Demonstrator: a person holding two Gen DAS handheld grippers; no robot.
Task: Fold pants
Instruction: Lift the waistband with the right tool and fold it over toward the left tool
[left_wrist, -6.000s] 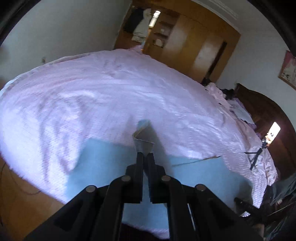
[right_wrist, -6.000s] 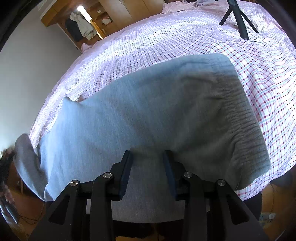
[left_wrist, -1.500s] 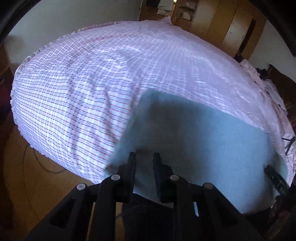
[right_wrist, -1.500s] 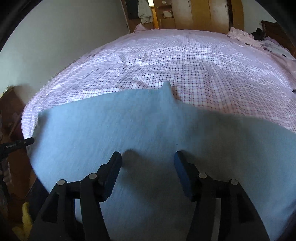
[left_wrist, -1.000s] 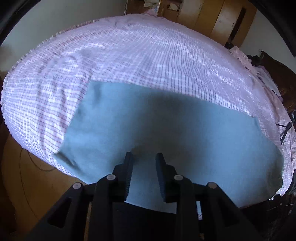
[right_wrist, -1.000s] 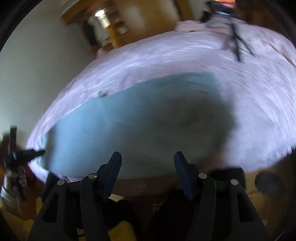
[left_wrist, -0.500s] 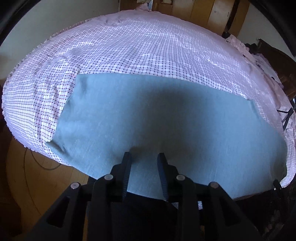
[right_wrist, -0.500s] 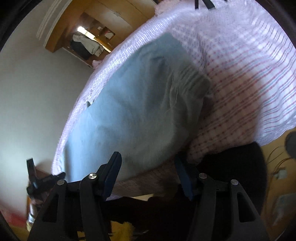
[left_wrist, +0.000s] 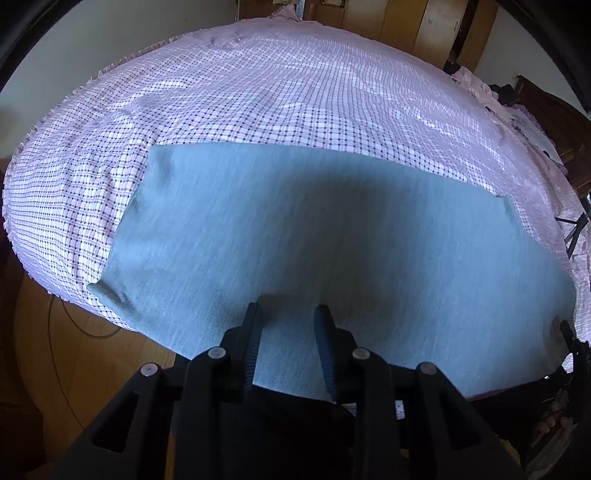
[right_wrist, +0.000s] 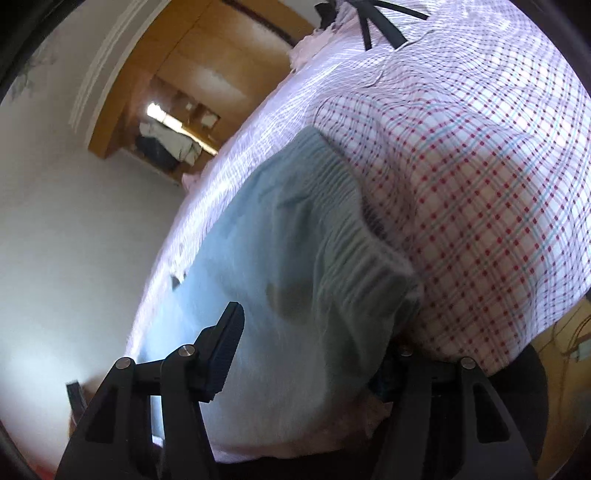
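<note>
Two grippers over light-blue pants (left_wrist: 332, 236) spread flat on the checked bedsheet (left_wrist: 280, 92), near edge of the fabric hanging just past the bed's edge. Left gripper (left_wrist: 289, 325) low over the near hem, jaws parted, nothing between them. Right gripper (right_wrist: 314, 343) at the gathered waistband (right_wrist: 354, 243), jaws spread wide with fabric bulging between; one finger (right_wrist: 225, 343) bare, the other hidden behind cloth. Wooden wardrobe (right_wrist: 207, 66) beyond, tripod legs (right_wrist: 373, 18) on the bed.
</note>
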